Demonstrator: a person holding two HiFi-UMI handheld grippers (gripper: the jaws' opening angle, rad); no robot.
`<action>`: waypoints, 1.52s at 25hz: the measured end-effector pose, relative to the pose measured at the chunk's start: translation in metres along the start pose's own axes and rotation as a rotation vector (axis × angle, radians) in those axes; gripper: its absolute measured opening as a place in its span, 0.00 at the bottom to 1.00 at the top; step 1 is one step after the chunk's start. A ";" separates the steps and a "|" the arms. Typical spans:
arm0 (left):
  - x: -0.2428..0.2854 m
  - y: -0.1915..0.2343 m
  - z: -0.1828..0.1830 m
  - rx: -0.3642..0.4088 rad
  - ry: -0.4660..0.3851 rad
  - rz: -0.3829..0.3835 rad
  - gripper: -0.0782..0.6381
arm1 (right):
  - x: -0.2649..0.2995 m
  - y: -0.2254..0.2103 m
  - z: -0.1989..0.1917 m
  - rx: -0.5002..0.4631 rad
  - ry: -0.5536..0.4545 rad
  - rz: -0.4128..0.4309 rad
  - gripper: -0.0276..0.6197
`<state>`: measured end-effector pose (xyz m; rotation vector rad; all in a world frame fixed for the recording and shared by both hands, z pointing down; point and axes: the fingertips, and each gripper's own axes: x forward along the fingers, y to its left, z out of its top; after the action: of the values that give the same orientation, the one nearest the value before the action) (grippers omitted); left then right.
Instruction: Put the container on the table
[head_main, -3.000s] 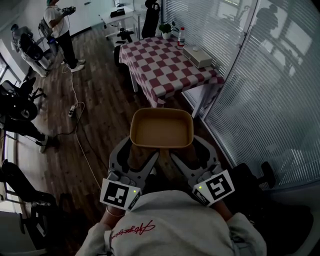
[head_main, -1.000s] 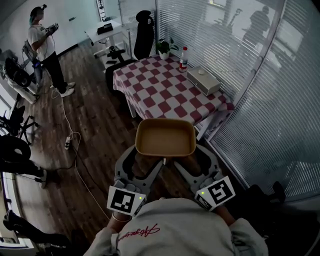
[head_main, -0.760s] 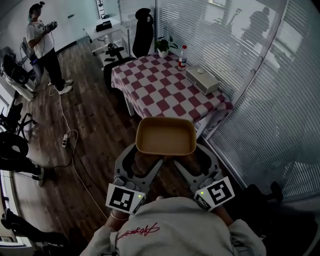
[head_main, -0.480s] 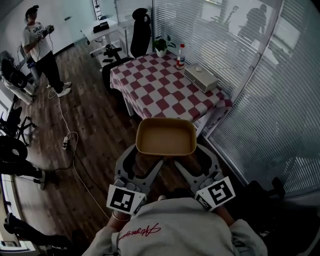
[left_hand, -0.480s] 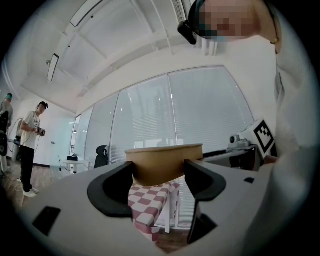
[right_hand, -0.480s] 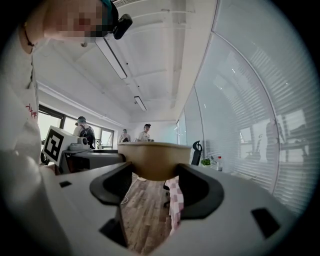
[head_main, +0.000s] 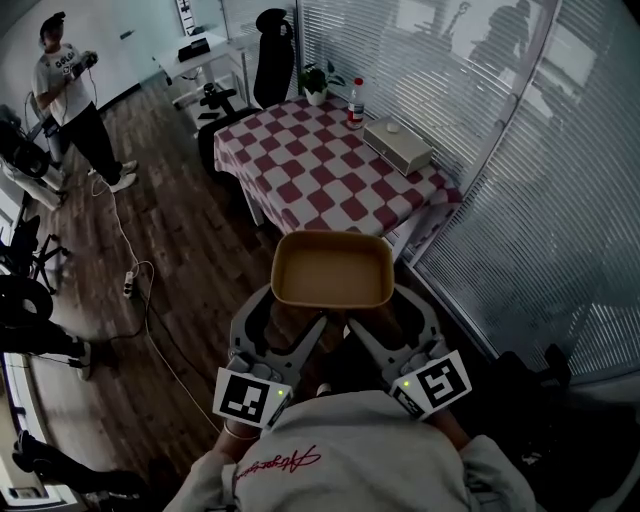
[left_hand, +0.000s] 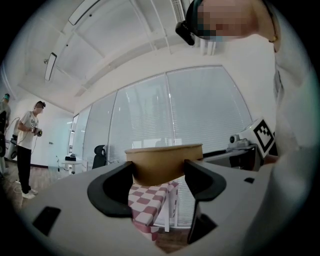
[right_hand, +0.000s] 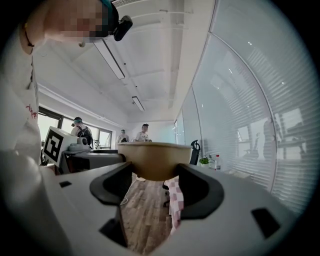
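Note:
A tan rectangular container (head_main: 332, 270), empty, is held up level in front of me over the wooden floor. My left gripper (head_main: 290, 315) is shut on its near left part, and my right gripper (head_main: 378, 313) is shut on its near right part. In the left gripper view the container (left_hand: 165, 162) sits between the two dark jaws of the left gripper (left_hand: 160, 176). The right gripper view shows the container (right_hand: 154, 159) wedged the same way in the right gripper (right_hand: 155, 177). The table (head_main: 320, 165), with a red and white checked cloth, stands ahead, beyond the container.
On the table's far side are a white box (head_main: 398, 143), a bottle (head_main: 356, 103) and a potted plant (head_main: 316, 80). A glass wall with blinds (head_main: 520, 200) runs along the right. A cable (head_main: 150, 300) crosses the floor at left. A person (head_main: 70, 90) stands far left, an office chair (head_main: 270, 40) behind the table.
The container stays in the same two-gripper hold. The room has slid in the view: the table sits slightly lower and further left, and the standing person is nearer the left edge.

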<state>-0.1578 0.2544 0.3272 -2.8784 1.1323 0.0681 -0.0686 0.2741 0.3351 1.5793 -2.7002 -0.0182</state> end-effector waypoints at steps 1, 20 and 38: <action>0.000 0.001 0.000 0.000 0.001 0.002 0.57 | 0.001 0.000 0.000 -0.004 0.003 0.006 0.50; 0.063 0.037 0.004 0.024 -0.008 0.027 0.57 | 0.052 -0.054 0.004 0.001 0.005 0.029 0.50; 0.153 0.077 -0.001 0.038 -0.004 0.020 0.57 | 0.112 -0.132 0.004 0.009 -0.012 0.027 0.50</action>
<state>-0.0988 0.0943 0.3173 -2.8326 1.1487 0.0530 -0.0087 0.1115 0.3298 1.5496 -2.7347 -0.0151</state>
